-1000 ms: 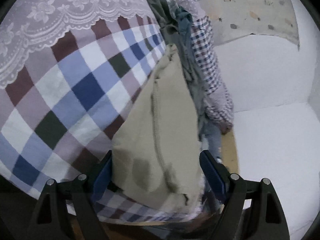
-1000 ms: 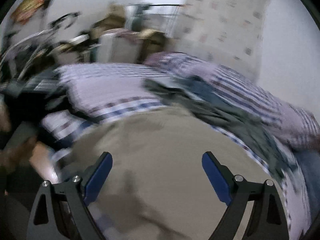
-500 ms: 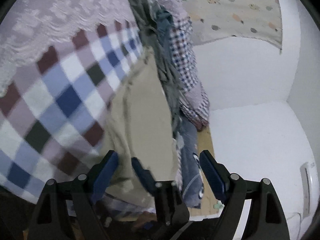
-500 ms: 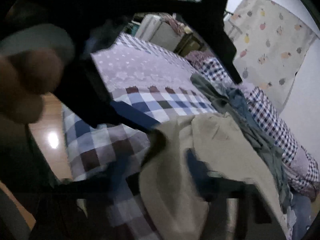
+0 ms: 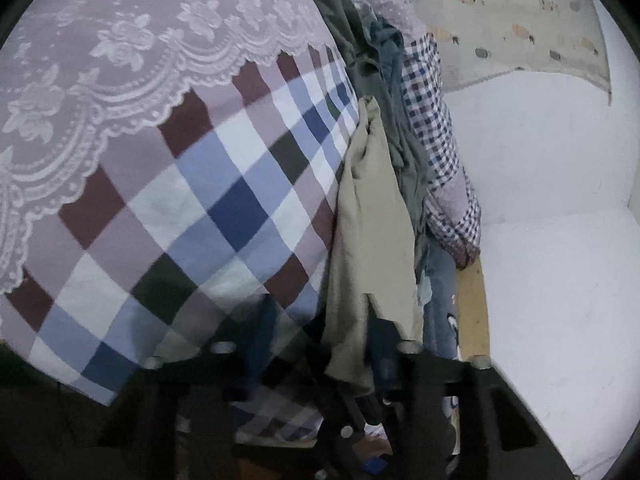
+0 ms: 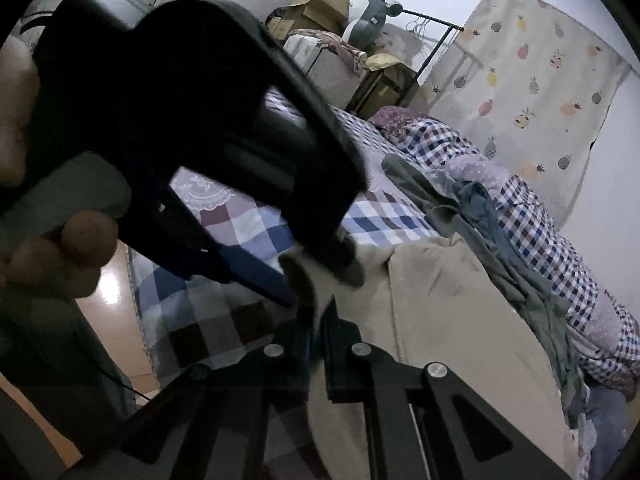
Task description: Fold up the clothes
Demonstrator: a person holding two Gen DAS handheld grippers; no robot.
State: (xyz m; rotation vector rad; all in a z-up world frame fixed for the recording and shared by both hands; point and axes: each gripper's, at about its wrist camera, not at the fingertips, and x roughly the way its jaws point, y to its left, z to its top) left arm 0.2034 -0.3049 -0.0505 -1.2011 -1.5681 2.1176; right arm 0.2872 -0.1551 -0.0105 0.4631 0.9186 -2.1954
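One beige garment (image 5: 372, 216), left wrist view: soft, matte and creased. It hangs over the bed's side edge, down between my fingers.
Left gripper (image 5: 320, 316): dark and blurred. Its blue fingers sit either side of the hanging cloth, and I cannot tell whether they clamp it.
Bed cover (image 5: 224, 200): one, in big blue, white and maroon checks, with one scalloped lace overlay (image 5: 120, 52) above it.
Heap (image 5: 404, 152): several grey-green garments crumpled along the beige piece, with one small-checked quilt (image 5: 432, 120) just past them.
Open room: a bare white wall (image 5: 540, 160) to the right of the bed.
Right gripper (image 6: 320, 320), right wrist view: fingers pressed together, pinching the beige garment's near edge.
Hand (image 6: 52, 252): one, wrapped round the left gripper's handle, close to my lens on the left.
Edges: the beige cloth lies flat to the bed's near edge, with the heap along its far side.
Open room: glossy floor (image 6: 108, 292) left of the bed, and several cardboard boxes (image 6: 320, 0) stacked beyond it.
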